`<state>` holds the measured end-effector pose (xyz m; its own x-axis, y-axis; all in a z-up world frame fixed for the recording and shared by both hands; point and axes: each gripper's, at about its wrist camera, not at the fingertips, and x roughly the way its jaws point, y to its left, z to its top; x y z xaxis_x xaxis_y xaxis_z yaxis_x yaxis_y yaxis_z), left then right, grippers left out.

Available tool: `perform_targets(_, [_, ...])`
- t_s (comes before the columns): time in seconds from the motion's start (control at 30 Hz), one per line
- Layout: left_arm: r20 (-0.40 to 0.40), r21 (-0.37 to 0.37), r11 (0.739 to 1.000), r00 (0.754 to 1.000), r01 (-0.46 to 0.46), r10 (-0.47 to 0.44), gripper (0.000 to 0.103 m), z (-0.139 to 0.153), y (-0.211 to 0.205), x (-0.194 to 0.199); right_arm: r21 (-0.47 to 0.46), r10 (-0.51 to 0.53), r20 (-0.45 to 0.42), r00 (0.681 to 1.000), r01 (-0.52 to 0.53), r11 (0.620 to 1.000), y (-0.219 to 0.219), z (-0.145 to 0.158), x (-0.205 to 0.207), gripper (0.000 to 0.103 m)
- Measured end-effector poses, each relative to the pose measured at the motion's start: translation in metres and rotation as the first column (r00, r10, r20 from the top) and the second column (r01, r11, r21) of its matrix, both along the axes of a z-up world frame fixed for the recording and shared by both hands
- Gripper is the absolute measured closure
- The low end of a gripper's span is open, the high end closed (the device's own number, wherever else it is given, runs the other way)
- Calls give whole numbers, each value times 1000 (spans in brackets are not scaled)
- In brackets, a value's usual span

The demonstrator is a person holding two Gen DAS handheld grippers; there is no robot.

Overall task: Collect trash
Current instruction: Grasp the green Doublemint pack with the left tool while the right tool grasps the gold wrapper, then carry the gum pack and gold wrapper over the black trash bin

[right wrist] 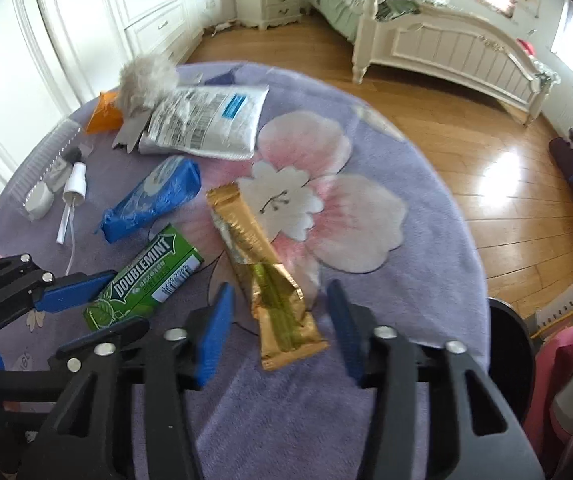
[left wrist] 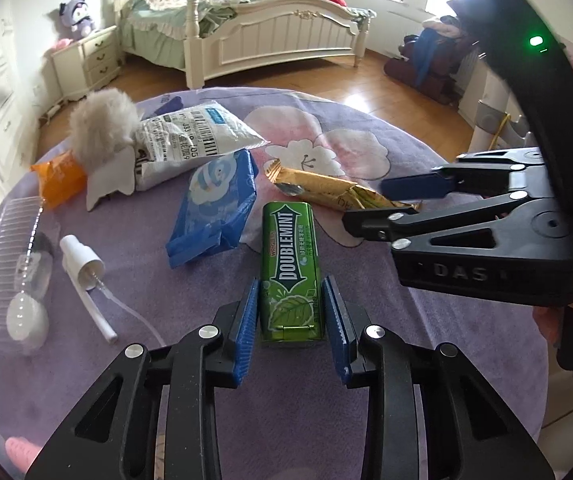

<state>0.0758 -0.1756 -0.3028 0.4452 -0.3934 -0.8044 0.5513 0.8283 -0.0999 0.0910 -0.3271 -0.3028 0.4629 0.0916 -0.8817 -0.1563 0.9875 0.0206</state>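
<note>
A green Doublemint gum box point(left wrist: 290, 268) lies on the round purple rug point(left wrist: 406, 152). My left gripper point(left wrist: 291, 312) is open, its blue pads on either side of the box's near end with small gaps. The box also shows in the right wrist view point(right wrist: 146, 280), with the left gripper point(right wrist: 82, 316) around it. A gold wrapper point(right wrist: 266, 272) lies flat on the rug. My right gripper point(right wrist: 280, 312) is open with the wrapper's near end between its pads, not touching. In the left wrist view the right gripper point(left wrist: 382, 204) straddles the gold wrapper point(left wrist: 326, 190).
On the rug lie a blue wipes pack point(left wrist: 214, 208), a white printed bag point(left wrist: 198, 136), an orange packet point(left wrist: 56, 180), a grey fluffy ball point(left wrist: 102, 124), a white spray nozzle point(left wrist: 86, 272) and a clear plastic tray point(left wrist: 10, 268). A bed point(left wrist: 254, 36) and nightstand point(left wrist: 86, 60) stand beyond.
</note>
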Motion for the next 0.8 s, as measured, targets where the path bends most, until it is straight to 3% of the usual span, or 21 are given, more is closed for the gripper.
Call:
perform_targets(0.03, [0,1,1000,1000,-1,1,71,0,0,0,1,2,17,1000,-2,1000,1,1,1,74])
perform_targets(0.07, [2,3,1000,1000,-3,3,71,1,1,-1,8,-2,15,1000,2,1000,0,1,1,89])
perform_targets(0.13, [6,3,1000,1000,-5,5,71,4,3,-2,19,-9,14,1000,9,1000,-2,3,2,95])
perform_targets(0.5, [139,38,999,990,19,-24,71,38,-16,-21,0,-50,96,994,50,999,-21,35,-45,96])
perform_targets(0.8, [229,13,998,971,69,-70,71,80,-40,-48,-17,-105,177,979,109,994,-47,78,-77,96])
